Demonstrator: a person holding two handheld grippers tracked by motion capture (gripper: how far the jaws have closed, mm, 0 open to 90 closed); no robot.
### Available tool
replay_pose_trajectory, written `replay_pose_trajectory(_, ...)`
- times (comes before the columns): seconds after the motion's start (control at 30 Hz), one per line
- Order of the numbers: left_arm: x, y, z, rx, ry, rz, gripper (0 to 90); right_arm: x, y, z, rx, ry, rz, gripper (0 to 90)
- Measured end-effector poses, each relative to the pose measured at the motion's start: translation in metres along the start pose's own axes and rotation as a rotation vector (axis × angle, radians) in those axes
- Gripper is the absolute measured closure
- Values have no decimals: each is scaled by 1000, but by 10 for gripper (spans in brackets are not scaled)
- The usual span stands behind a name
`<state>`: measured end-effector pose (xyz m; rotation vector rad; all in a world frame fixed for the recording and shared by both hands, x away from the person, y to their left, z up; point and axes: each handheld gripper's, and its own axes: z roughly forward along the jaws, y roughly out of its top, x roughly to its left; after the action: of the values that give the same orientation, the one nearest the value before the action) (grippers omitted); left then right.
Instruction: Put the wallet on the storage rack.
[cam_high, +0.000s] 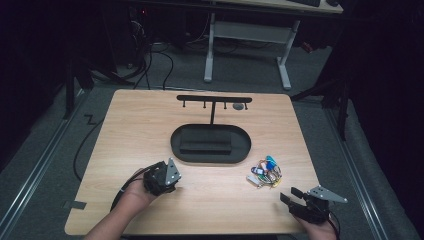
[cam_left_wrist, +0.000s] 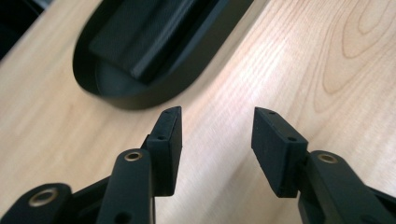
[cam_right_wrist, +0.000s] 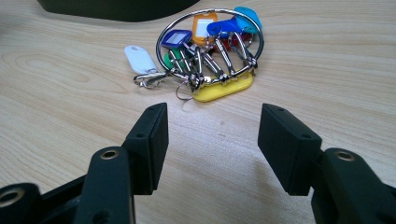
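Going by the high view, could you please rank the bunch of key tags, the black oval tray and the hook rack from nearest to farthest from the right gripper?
From the right gripper, at the table's near right edge:
1. Bunch of key tags, just ahead and slightly left on the wood.
2. Black oval tray, farther left, mid-table.
3. Hook rack, rising behind the tray toward the far edge.

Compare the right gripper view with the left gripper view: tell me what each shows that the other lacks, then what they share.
The right gripper view has the bunch of coloured key tags on a metal ring, lying ahead of the right hand-held gripper, whose jaws stand open around nothing. The left gripper view looks into the black oval tray and the raised block inside it, beyond the open, empty left hand-held gripper. Both views show the wooden table and a dark edge of that tray.
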<state>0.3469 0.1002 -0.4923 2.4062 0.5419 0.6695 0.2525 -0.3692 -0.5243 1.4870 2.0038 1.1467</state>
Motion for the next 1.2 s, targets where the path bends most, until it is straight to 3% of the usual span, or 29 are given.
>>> replay_pose_trajectory(0.2, -9, -25, -7, -41, -11, -108, 512, 1, 0, 0, 2, 1, -3, 434)
replay_pose_trajectory(0.27, -12, -33, -10, -55, -30, -165, 504, 1, 0, 1, 0, 4, -8, 433)
replay_pose_trajectory(0.4, -23, -50, -18, -96, 1, -218, 500, 3, -2, 2, -4, 21, -10, 419)
replay_pose_trajectory(0.47, -23, -56, -23, -126, -31, -289, 500, 3, -4, 3, 7, 26, -25, 419)
replay_pose_trajectory(0.63, -19, -61, -29, -153, -40, -352, 470, 5, -7, 1, 2, 23, -42, 419)
replay_pose_trajectory(0.8, -16, -63, -25, -158, -65, -362, 401, 11, -8, 0, -11, 6, -65, 428)
replay_pose_trajectory(1.0, -20, -63, -27, -158, -77, -317, 339, 22, 0, 4, -42, -23, -101, 429)
replay_pose_trajectory(1.2, -16, -66, -30, -170, -82, -317, 326, 31, 14, 17, 23, -38, -140, 427)
